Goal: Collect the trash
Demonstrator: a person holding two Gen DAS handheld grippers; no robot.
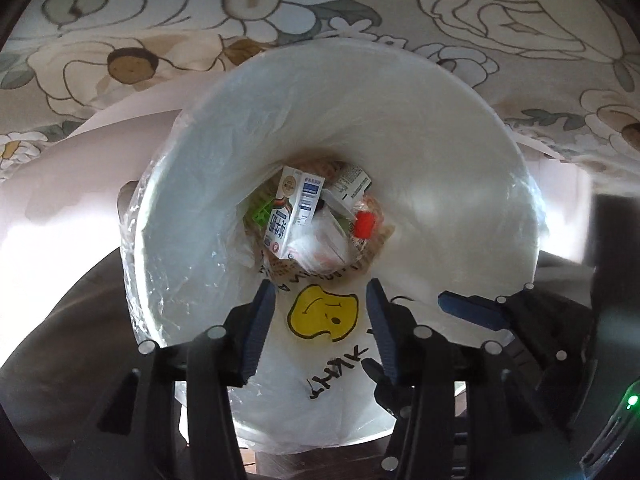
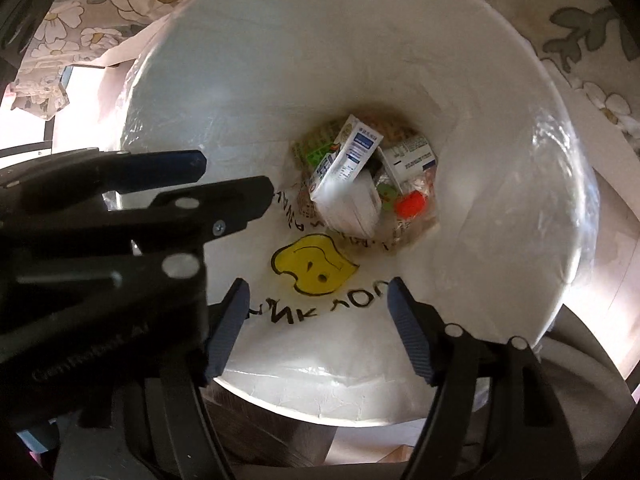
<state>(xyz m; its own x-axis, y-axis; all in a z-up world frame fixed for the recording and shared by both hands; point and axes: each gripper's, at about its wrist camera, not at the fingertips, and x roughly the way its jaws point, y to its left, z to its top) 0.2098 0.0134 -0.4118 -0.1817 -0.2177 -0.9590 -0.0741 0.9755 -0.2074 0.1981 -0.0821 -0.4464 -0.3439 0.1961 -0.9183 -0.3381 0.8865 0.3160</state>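
Both cameras look pretty much straight down into a round white trash bin (image 1: 460, 168), smooth hard walls, lined with a thin crinkly clear plastic bag (image 1: 160, 264) that bunches and shines around the rim. On the near inside wall the liner has a yellow smiley face (image 1: 323, 313) with a wobbly outline and black lettering beside it.

The trash sits at the bottom, mid-frame in both views: a white milk carton (image 1: 294, 210) with blue print lying tilted on top, a second small printed box (image 1: 352, 184) just beside it, a bright red cap-like bit (image 1: 365, 224), something green (image 1: 258, 214), and crumpled clear wrapping. It's a jumble, so I can't tell exactly what touches what.

The left gripper (image 1: 318, 330) hangs over the near rim, its ribbed dark blue fingers (image 1: 258, 332) parted with nothing between them, only the smiley showing in the gap. The right gripper (image 2: 320, 330) is open wider, also empty.

View differences: the left wrist view shows lots of flowery fabric (image 1: 120, 40) across the top of the frame, plus a pale sheet tucked behind the bin, and the right gripper poking in at lower right. The right wrist view gets closer on the bin, shows the left gripper as a big black shape at left, and some dark wood-grain surface under the bin at the bottom.
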